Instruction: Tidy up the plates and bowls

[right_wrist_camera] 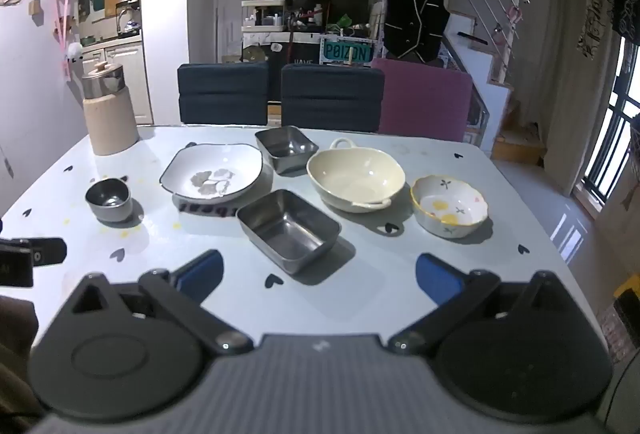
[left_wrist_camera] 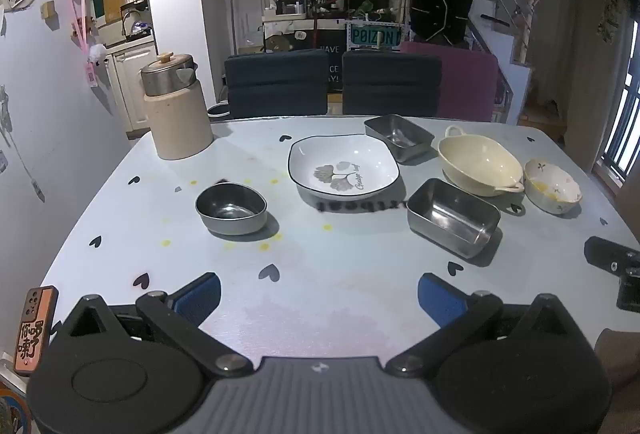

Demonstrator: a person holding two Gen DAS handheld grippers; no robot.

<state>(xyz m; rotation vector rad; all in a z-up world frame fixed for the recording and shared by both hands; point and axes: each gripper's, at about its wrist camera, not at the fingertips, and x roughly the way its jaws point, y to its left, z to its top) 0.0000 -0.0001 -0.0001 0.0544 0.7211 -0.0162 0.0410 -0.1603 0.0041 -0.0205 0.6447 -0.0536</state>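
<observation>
Both grippers [left_wrist_camera: 319, 294] [right_wrist_camera: 319, 274] tilted downward, fingers spread.

Black linkage arms, silver pivot screws on left gripper [left_wrist_camera: 319, 292]; blue pads [right_wrist_camera: 434, 276] (ribbed grey housing behind) on right gripper [right_wrist_camera: 318, 274].

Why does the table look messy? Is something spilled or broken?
Nothing looks spilled or broken. The dishes stand upright but scattered over the table, none stacked: a white plate, a cream bowl, a flowered bowl, two metal trays and a small metal bowl.
</observation>
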